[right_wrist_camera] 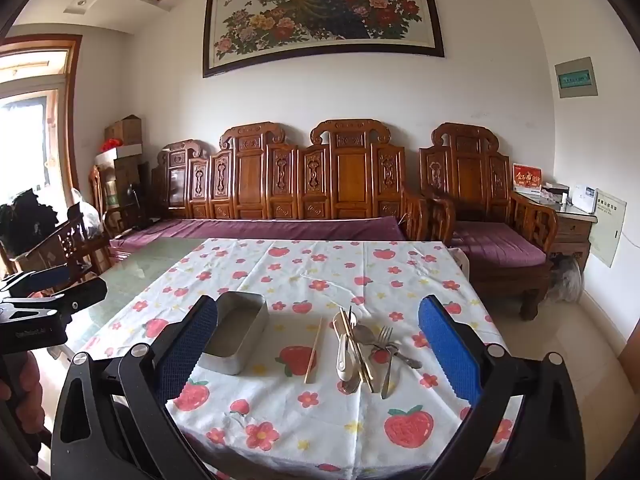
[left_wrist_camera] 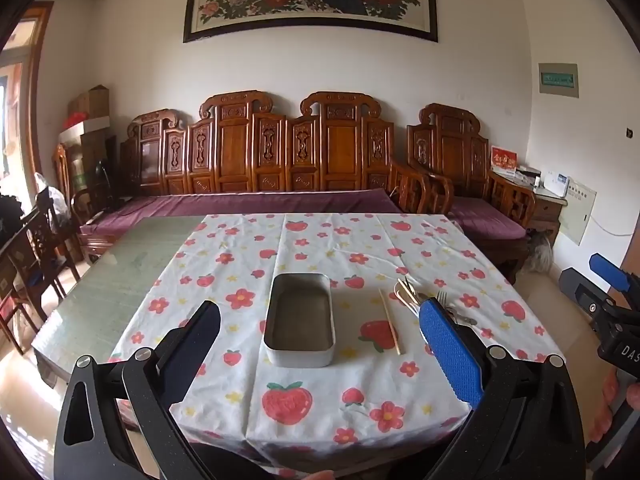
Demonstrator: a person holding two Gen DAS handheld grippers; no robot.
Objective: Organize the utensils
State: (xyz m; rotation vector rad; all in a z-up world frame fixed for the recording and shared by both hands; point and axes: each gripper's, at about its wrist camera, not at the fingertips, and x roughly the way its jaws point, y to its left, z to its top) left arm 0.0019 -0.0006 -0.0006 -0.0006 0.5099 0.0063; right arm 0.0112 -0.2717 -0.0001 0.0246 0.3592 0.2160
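Nothing sorted yet: metal tin empty at 9 o'clock of the utensil pile, lone chopstick between them. Left gripper and right gripper both spread wide, holding nothing, short of the strawberry tablecloth.

Readable text — the letters "DAS", white on the black body of the right hand-held gripper, cut off at the picture's edge. Characters on the wall painting, the green wall sign and the red card — too small to read.
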